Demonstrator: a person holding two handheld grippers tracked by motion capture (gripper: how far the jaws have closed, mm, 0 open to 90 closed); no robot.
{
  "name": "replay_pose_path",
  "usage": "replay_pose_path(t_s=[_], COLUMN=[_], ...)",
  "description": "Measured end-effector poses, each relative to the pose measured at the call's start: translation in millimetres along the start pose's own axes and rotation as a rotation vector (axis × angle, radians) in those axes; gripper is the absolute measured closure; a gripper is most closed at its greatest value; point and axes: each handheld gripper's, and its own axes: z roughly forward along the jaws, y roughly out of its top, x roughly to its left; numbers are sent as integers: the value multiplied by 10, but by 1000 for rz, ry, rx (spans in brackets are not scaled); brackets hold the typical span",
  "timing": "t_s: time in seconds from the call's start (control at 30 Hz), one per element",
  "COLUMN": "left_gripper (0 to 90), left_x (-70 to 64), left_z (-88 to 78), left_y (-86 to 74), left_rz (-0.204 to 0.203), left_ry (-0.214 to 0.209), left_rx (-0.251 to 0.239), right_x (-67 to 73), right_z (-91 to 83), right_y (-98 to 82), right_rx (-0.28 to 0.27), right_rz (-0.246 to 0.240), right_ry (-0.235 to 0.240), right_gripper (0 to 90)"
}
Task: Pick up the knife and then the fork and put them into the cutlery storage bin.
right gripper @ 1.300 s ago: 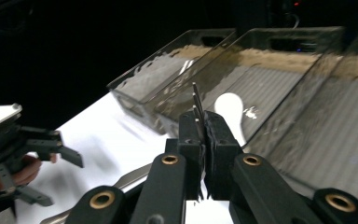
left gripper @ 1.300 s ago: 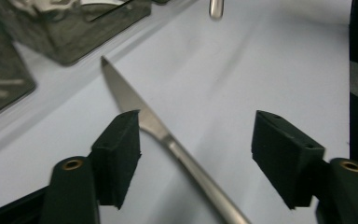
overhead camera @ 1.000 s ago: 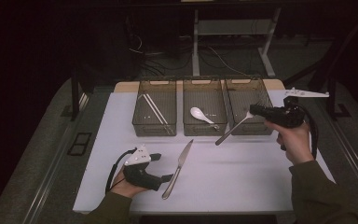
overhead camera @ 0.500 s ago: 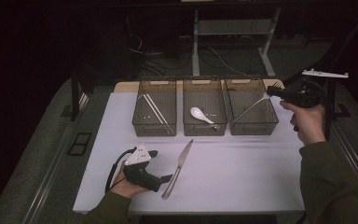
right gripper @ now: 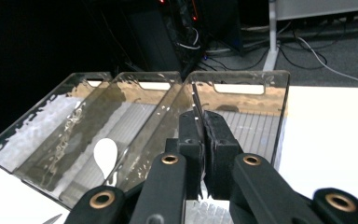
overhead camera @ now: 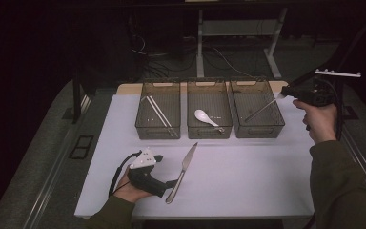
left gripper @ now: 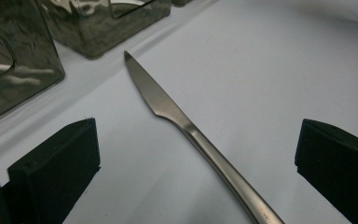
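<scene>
While the left gripper (overhead camera: 171, 183) rests on the table (overhead camera: 267, 181) with jaws spread wide, the knife (left gripper: 177, 114) lies between them, untouched. Right gripper (right gripper: 204, 140) is clamped on a fork (overhead camera: 262, 110) over the right bin (overhead camera: 276, 125).

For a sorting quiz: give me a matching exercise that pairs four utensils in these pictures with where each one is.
Things:
1. knife
2. white spoon
3. chopsticks
4. thin metal utensil

Places:
A. in the left bin
B. clamped in the right gripper over the right bin
C. flat on the white table, between the left gripper's open jaws
D. in the middle bin

Pairs: 1-C, 2-D, 3-A, 4-B
</scene>
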Motion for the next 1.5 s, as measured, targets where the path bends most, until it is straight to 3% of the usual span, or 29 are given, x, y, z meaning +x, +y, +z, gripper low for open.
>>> replay_pose_path(t_s=[0.43, 0.67, 0.8, 0.83, 0.9, 1.0, 1.13, 1.23, 1.37, 1.5], left_gripper=[0, 0, 0, 0, 0, 0, 0, 0, 0, 0], left_x=[-9, -8, -4, -4, -5, -2, 5, -2, -5, -3], left_z=[-14, -11, -5, -3, -1, -3, -3, 1, 8, 17], left_y=[14, 15, 13, 13, 13, 14, 15, 15, 15, 11], left_rz=[9, 7, 5, 6, 5, 6, 7, 9, 11, 8], left_ry=[-2, -8, -11, -12, -14, -16, -18, -18, -14, -15], left_rx=[-7, -12, -9, -8, -8, -10, -7, -3, 2, 8], right_x=[-15, -38, -48, -45, -37, -50, -91, -136, -152, -91], right_z=[345, 555, 651, 664, 688, 666, 536, 437, 355, 247], right_y=[-95, -141, -170, -169, -164, -135, -77, -57, -78, -129], right_rx=[125, 185, 192, 188, 170, 143, 105, 82, 102, 104], right_rz=[-22, -9, 3, -2, -25, -74, -81, -83, -91, -104], right_ry=[-50, -52, -37, -40, -76, -130, -168, -160, -143, -88], right_gripper=[862, 862, 861, 849, 659, 544, 494, 453, 386, 367])
